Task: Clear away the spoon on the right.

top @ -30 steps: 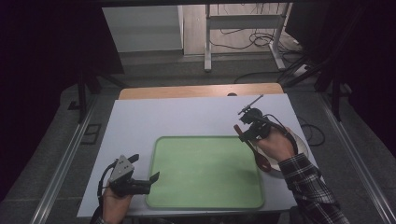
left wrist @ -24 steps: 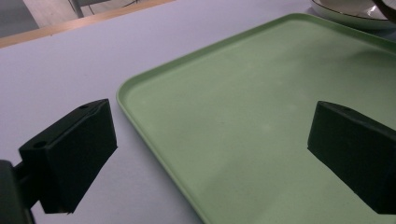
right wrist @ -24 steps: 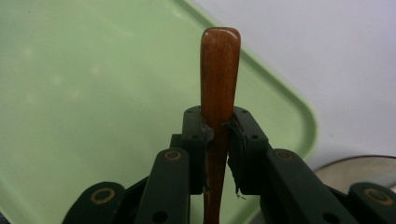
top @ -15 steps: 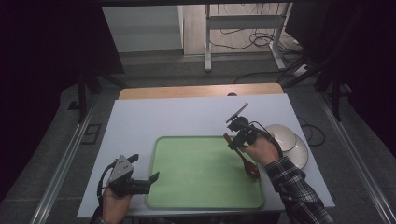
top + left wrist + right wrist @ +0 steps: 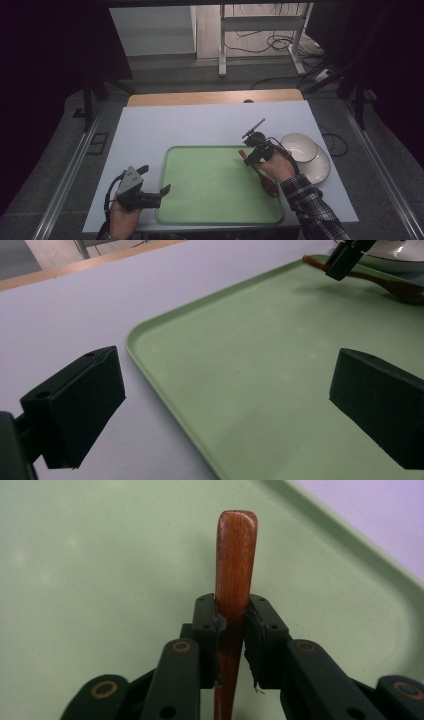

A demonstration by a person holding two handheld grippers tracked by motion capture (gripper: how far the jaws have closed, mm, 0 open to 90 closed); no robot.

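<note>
One green tray (image 5: 210, 185) lies on the table (image 5: 165, 125), and one wooden spoon (image 5: 260, 175) sits over its 3 o'clock edge. The left gripper (image 5: 152, 192), at the tray's 8 o'clock corner, has its jaws spread with nothing between them. The right gripper (image 5: 231, 630) pinches the spoon's handle, its jaws having just eased slightly apart. Two white bowls (image 5: 305, 152) sit beyond, at 2 o'clock.
</note>
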